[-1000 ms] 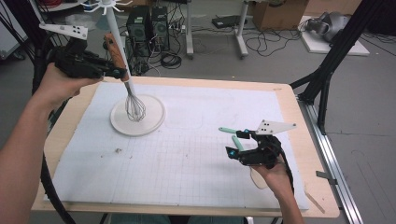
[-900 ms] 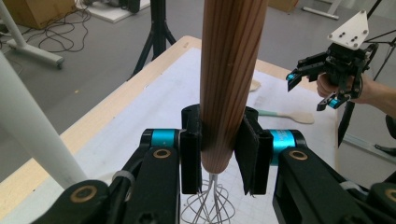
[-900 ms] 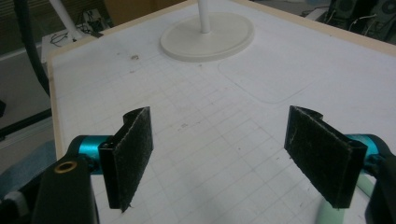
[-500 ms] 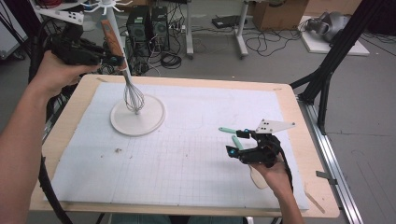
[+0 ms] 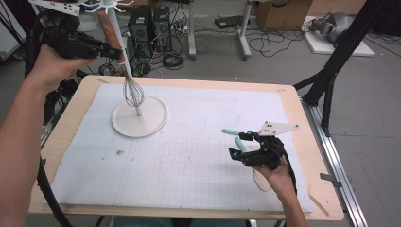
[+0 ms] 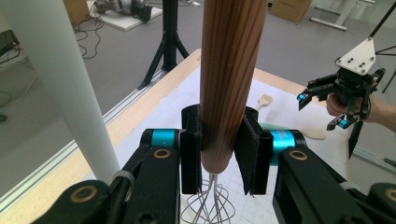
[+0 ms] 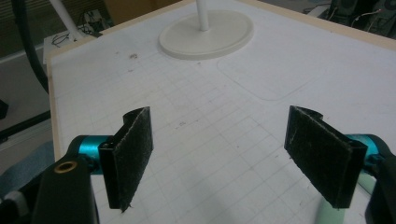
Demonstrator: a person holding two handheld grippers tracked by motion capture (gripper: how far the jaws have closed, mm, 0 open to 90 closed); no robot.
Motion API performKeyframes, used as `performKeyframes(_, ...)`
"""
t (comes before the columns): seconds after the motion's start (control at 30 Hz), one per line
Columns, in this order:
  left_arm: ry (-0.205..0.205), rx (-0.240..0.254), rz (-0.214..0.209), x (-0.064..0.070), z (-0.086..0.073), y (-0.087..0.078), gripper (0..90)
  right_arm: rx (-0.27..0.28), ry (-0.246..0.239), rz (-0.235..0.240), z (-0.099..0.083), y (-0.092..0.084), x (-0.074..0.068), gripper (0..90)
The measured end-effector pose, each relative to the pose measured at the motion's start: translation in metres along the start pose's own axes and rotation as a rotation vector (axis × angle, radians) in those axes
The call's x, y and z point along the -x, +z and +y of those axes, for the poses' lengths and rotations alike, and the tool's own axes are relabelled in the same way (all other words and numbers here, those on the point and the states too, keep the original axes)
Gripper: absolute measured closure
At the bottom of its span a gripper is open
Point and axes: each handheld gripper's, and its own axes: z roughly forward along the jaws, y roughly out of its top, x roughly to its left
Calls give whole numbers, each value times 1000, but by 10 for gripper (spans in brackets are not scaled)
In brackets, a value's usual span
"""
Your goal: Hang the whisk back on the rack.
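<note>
A wooden-handled wire whisk (image 5: 127,78) hangs tilted, wires down, above the white round stand base (image 5: 140,117), seemingly not touching it.

The left forearm reaches up along the left edge of the high view, its hand raised beyond the table's far left corner. The left gripper (image 5: 111,51) points level to the right, jaws pressed on both sides of a whisk (image 6: 231,84) handle. The right hand (image 5: 274,172) rests low near the table's near right corner, its right gripper (image 5: 235,142) aimed left, jaws (image 7: 229,158) spread wide with nothing between them.
</note>
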Motion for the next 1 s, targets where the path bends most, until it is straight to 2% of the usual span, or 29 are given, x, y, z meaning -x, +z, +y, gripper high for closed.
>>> performKeyframes(0.47, -18, 6, -5, -6, 2, 3, 724, 5, -2, 1, 0, -1, 0, 222)
performKeyframes(0.53, -19, -6, -1, -7, 2, 4, 724, 7, -3, 1, 0, -1, 0, 222)
performKeyframes(0.83, -37, -1, 9, -11, 1, 5, 723, 3, -7, 10, 0, -1, -1, 222)
performKeyframes(1.0, -33, -3, 11, -12, 1, 6, 723, 2, -5, 15, 0, 0, -1, 222)
